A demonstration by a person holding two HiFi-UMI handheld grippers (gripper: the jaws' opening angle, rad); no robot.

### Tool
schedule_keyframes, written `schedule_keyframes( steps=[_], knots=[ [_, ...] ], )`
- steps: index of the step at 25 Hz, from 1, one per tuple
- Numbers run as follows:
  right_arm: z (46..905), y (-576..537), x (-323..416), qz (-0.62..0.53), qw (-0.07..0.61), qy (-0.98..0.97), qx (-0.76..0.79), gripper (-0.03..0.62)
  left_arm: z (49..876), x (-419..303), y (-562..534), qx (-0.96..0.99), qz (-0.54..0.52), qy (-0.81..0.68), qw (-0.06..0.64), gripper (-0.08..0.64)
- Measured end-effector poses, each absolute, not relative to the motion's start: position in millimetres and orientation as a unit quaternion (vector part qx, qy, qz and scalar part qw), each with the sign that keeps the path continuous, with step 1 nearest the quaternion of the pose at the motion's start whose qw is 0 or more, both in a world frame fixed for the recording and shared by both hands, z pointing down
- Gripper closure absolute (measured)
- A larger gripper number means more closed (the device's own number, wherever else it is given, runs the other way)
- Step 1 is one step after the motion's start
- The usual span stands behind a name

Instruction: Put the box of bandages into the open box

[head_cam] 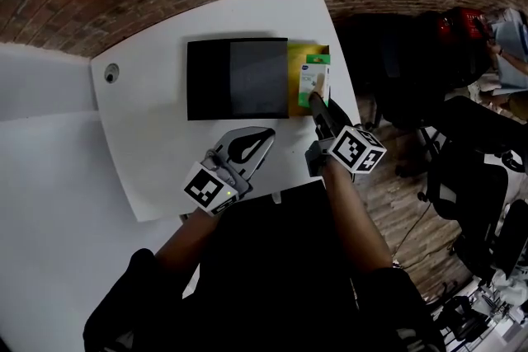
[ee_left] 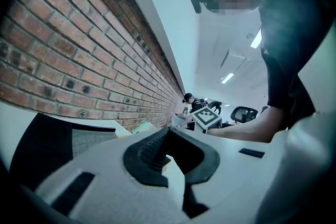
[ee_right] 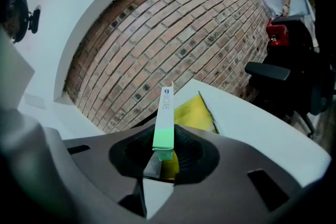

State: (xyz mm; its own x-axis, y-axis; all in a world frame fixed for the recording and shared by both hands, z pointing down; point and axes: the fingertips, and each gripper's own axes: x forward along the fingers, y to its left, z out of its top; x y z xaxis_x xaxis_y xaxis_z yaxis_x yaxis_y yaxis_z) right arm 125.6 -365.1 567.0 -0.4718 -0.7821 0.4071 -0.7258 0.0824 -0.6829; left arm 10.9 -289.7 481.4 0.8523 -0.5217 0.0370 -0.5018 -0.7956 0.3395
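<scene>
Two things nr bandage box [head_cam: 314,82]: yellow sheet [head_cam: 292,82] under, black box [head_cam: 238,78] beside.

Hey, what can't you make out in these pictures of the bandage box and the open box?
- Print on the box of bandages: too small in the head view, edge-on in the right gripper view.
- Floor of the open box: head view, covered by that box and the right gripper; contact unclear.
- Open box in the left gripper view: mostly hidden behind the left gripper itself.
</scene>
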Motion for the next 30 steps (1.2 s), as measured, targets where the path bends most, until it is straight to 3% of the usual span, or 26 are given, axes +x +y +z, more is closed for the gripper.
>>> schedule_keyframes(
  steps=[30],
  knots=[
    [603.3, -363.8, 107.1, -0.486, -0.030, 0.700, -0.523, 0.499, 491.5, 9.4, -289.8, 0.949, -0.020, -0.266, 0.171, 0.545]
  ],
)
